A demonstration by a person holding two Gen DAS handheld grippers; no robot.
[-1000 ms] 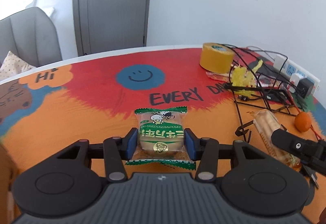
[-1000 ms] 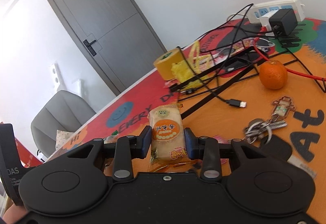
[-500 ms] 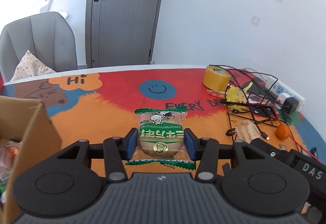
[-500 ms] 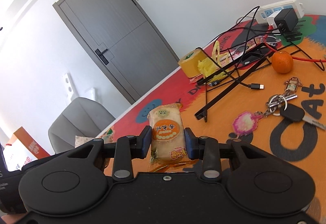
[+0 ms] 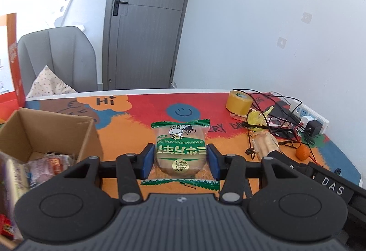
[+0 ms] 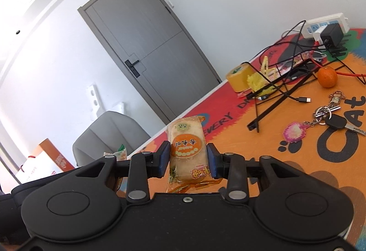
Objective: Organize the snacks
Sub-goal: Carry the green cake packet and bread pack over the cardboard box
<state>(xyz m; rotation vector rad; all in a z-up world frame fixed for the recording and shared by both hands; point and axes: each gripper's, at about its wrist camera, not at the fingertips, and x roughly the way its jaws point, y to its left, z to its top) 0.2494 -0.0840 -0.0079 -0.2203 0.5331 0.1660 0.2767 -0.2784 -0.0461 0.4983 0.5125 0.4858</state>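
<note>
Two grippers each carried one snack above the table (image 5: pixel 297 168). The left gripper (image 5: pixel 180 160) was clamped across a green-wrapped cake (image 5: pixel 180 148), probably light, soft and crushable under crinkly, slippery film. The right gripper (image 6: pixel 188 160) pinched an orange-labelled rice cracker pack (image 6: pixel 187 150), likely brittle. A cardboard box (image 5: pixel 89 143) of wrapped snacks stood just left.

Left gripper (image 5: pixel 180 158): matte black body, two round raised discs, silver rivets, blue pads on its fingers (image 5: pixel 146 160). Right gripper (image 6: pixel 188 159) looks alike; white "DAS" lettering marks its side.
</note>
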